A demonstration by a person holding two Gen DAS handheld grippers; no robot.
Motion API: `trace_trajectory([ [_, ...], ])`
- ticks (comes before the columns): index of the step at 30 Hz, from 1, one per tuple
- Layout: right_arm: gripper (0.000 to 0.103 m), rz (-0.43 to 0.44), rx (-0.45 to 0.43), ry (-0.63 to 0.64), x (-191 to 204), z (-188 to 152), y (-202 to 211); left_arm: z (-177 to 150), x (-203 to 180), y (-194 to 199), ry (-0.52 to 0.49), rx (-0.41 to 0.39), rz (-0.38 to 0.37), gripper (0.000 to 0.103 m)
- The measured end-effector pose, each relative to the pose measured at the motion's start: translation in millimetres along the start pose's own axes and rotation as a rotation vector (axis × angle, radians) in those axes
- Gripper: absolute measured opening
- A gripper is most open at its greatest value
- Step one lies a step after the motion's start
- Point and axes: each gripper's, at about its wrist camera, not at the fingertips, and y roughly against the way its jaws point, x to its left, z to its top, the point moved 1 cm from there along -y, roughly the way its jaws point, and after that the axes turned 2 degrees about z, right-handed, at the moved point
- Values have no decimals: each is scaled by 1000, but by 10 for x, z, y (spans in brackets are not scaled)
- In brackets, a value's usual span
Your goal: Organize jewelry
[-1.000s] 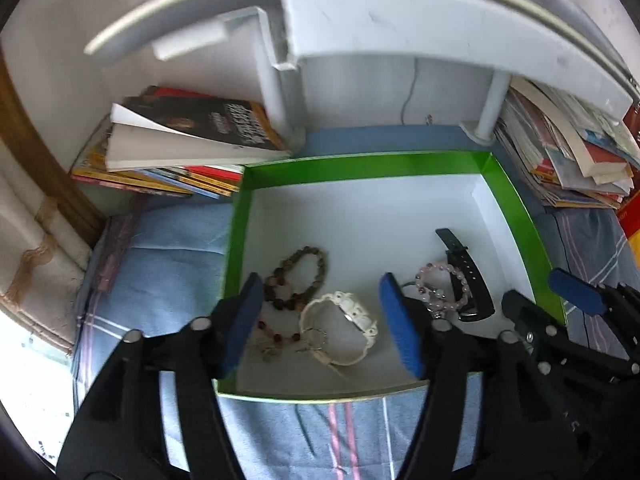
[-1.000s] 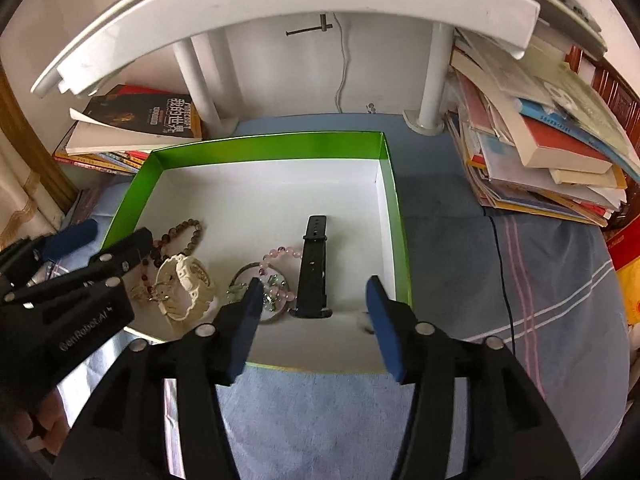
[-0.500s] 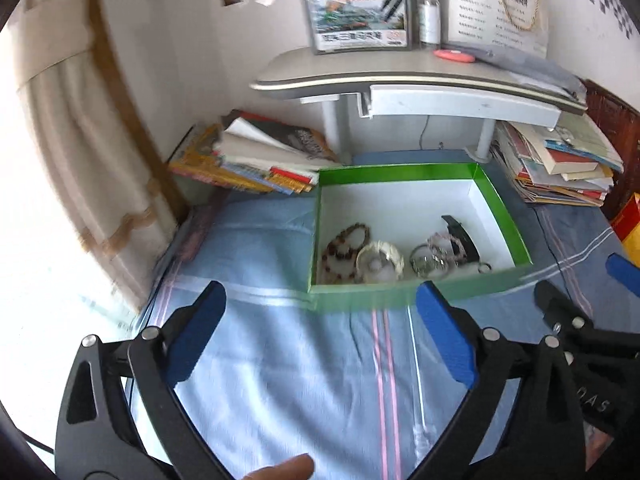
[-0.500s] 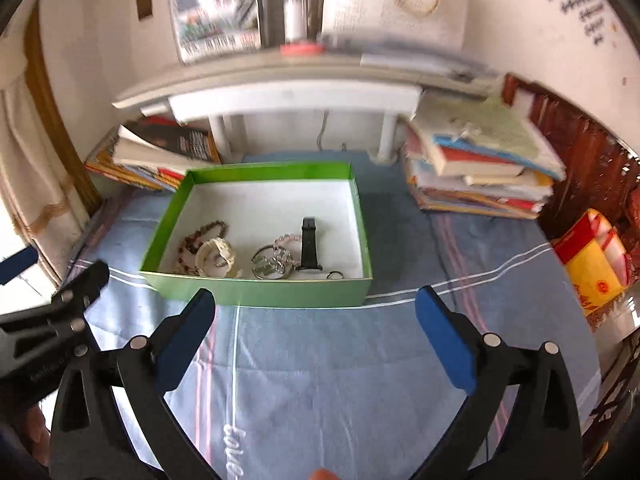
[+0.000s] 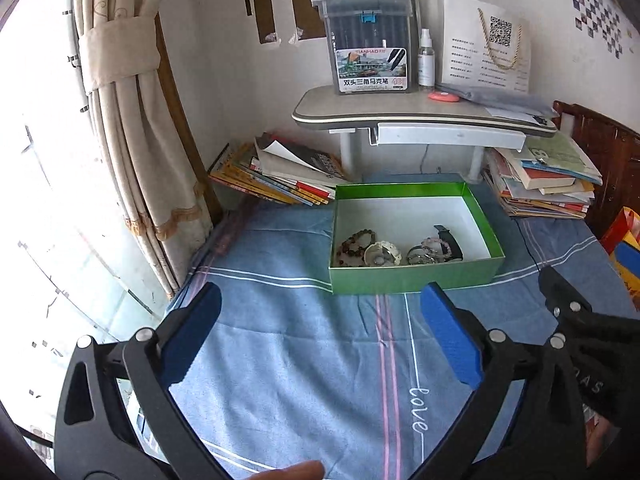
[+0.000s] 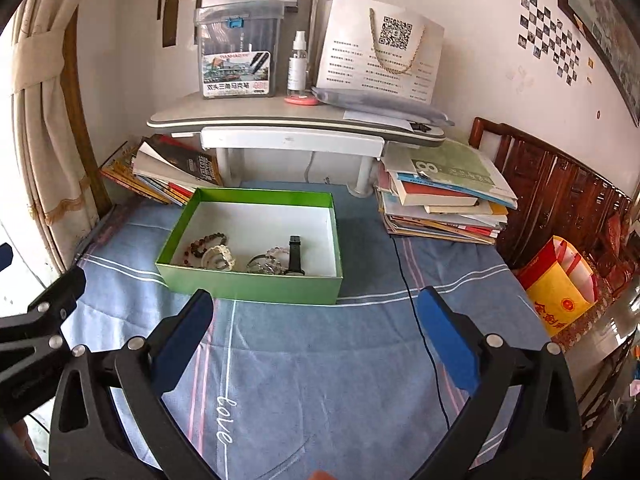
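A green box with a white inside sits on the blue bed cover. In it lie a brown bead bracelet, a cream bracelet, a pink and silver bracelet and a black watch. My left gripper is open and empty, well back from the box. My right gripper is open and empty too, also back from the box.
A small grey desk stands behind the box with a marker case and a spray bottle. Book piles lie left and right of it. A curtain hangs at left. A black cable runs across the cover.
Both grippers have pulled far back and up from the box and opened wide. The jewelry stays in the box.
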Motion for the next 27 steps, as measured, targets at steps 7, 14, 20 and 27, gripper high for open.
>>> trace_trajectory([
  [7,100,-9,-12,-9,-8,-34,77,8,46,59,0,-26,-6,99],
  [14,100,-22,-24,-23,1,-52,142,-20,86,47,10,-19,-45,99],
  [20,100,-18,-50,-25,9,-54,220,-23,108,31,17,-14,-67,99],
  [27,100,-24,-76,-38,-29,-42,305,-33,72,94,-3,-31,-79,99],
])
